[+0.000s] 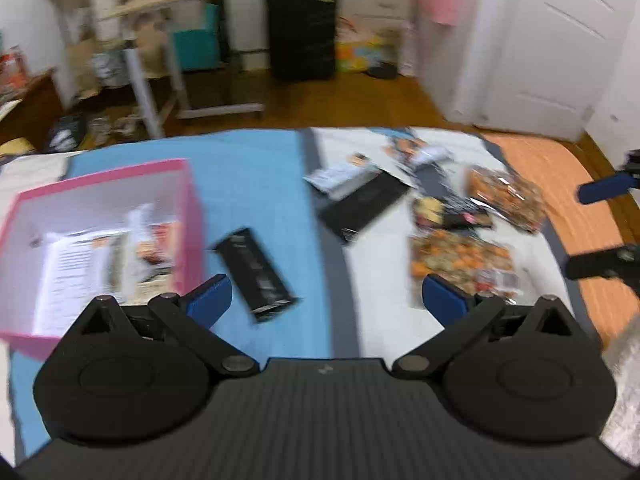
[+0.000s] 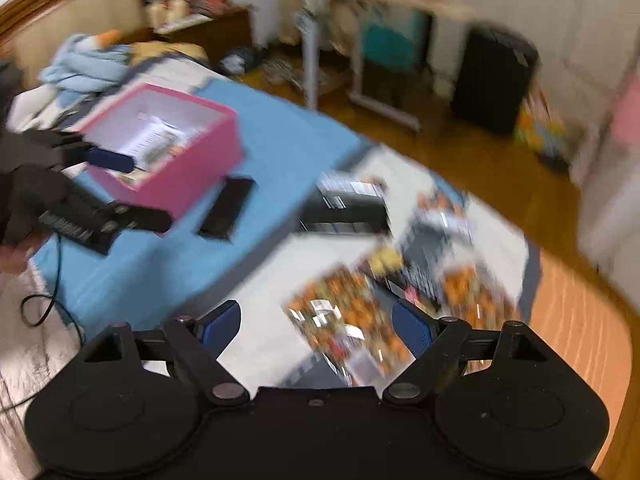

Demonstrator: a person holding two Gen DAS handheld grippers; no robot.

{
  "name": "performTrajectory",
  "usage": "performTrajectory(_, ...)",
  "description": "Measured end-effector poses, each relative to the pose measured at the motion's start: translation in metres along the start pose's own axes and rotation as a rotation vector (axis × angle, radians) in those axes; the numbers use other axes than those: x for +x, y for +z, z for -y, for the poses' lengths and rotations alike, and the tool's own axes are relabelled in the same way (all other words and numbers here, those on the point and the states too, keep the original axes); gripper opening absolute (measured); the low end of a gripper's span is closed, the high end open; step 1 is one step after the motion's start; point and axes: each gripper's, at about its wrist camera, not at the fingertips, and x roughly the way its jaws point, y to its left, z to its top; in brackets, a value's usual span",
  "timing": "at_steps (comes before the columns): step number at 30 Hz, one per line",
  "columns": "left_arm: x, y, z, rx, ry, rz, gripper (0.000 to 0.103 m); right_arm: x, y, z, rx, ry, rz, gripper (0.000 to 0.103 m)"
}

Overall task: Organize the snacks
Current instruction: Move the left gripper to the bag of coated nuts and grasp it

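Note:
A pink box (image 1: 188,216) with snack packs inside stands on the blue part of the bed, left in the left wrist view; it also shows in the right wrist view (image 2: 208,160). A small black snack box (image 1: 256,276) lies just right of it. A larger black box (image 1: 364,204) and several orange snack bags (image 1: 460,264) lie on the white part. My left gripper (image 1: 326,296) is open and empty above the bed. My right gripper (image 2: 318,324) is open and empty above an orange snack bag (image 2: 344,320). Both views are blurred.
A bed with a blue, white and orange cover (image 1: 260,168) fills the foreground. Behind it are a wooden floor, a rolling side table (image 1: 160,52), a black suitcase (image 1: 302,28) and a white door (image 1: 560,40). Blue clothes (image 2: 80,68) lie at the bed's far left.

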Motion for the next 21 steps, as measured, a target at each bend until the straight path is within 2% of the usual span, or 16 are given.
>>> performTrajectory(4, 0.03, 0.005, 0.018, -0.02, -0.092, -0.041, 0.103, 0.031, -0.013, 0.029, 0.133, -0.022, -0.097, 0.086)
performTrajectory(9, 0.079, 0.012, 0.031, -0.078, -0.101, -0.132, 0.103, 0.069, -0.024, 0.068, 0.339, -0.005, -0.167, 0.086)
performTrajectory(11, 0.097, 0.013, 0.034, -0.061, -0.125, -0.171, 0.097, 0.082, -0.028, 0.082, 0.416, 0.007, -0.179, 0.086)
performTrajectory(15, 0.127, 0.012, 0.031, -0.078, -0.123, -0.217, 0.096, 0.105, -0.039, 0.102, 0.555, 0.078, -0.214, 0.083)
performTrajectory(18, 0.146, 0.008, 0.026, -0.135, -0.188, -0.229, 0.09, 0.118, -0.05, 0.11, 0.633, 0.131, -0.258, 0.079)
performTrajectory(21, 0.164, 0.0, 0.022, -0.2, -0.259, -0.233, 0.079, 0.127, -0.057, 0.112, 0.652, 0.121, -0.291, 0.078)
